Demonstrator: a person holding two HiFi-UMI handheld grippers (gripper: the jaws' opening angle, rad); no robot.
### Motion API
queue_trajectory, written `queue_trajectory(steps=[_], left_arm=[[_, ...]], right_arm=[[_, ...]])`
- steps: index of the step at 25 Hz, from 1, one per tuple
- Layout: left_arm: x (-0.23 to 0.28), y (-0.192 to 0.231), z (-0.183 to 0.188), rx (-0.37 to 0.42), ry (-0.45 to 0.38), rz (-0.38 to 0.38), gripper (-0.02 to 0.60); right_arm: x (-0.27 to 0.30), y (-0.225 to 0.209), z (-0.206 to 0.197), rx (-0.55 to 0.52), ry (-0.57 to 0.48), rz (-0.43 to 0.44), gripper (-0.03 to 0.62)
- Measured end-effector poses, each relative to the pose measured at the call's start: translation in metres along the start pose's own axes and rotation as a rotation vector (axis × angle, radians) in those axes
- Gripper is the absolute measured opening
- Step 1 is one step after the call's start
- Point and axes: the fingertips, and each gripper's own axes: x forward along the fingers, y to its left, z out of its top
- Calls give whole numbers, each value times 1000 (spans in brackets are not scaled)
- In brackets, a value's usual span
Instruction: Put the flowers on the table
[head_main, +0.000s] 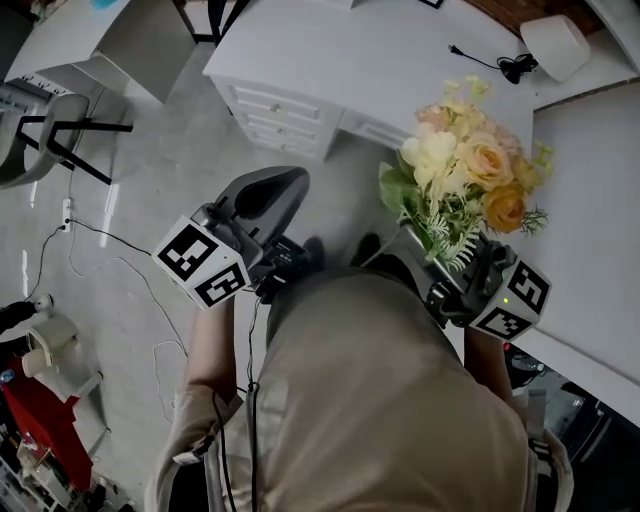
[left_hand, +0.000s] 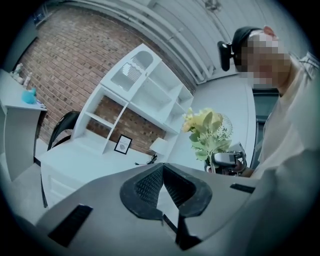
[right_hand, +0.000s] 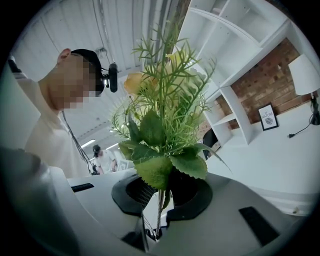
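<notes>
- Peach, cream and yellow artificial flowers with green leaves (head_main: 465, 175) were up in the air, their thin stems pinched between the right gripper's (head_main: 428, 252) jaws.
- That bouquet hung near the white table's (head_main: 590, 180) edge, not resting on it.
- Left gripper (head_main: 268, 192) carried nothing, jaws pressed together.

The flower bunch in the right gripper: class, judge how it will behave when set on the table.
The flower bunch looks top-heavy: wide blooms over thin stems, so probably tips if stood up. Likely light, since the right gripper holds it by stems alone.
</notes>
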Motion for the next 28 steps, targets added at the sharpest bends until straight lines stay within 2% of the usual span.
queue_trajectory(steps=[7,12,23,28], left_arm=[[5,0,-4,13,28,-4,9],[18,-12,-13,35,67,-15,8],[47,-17,-19,45,120,-61,9],[59,-15,-20,60,145,-52,8]], right_arm=[[-1,-7,-9,-54,27,-43,66],[-12,-20,-9,-30,-4,-58,66],[-25,-44,-13,-17,-4,-106,66],[-25,-59,-6,-33,-3,-104,66]])
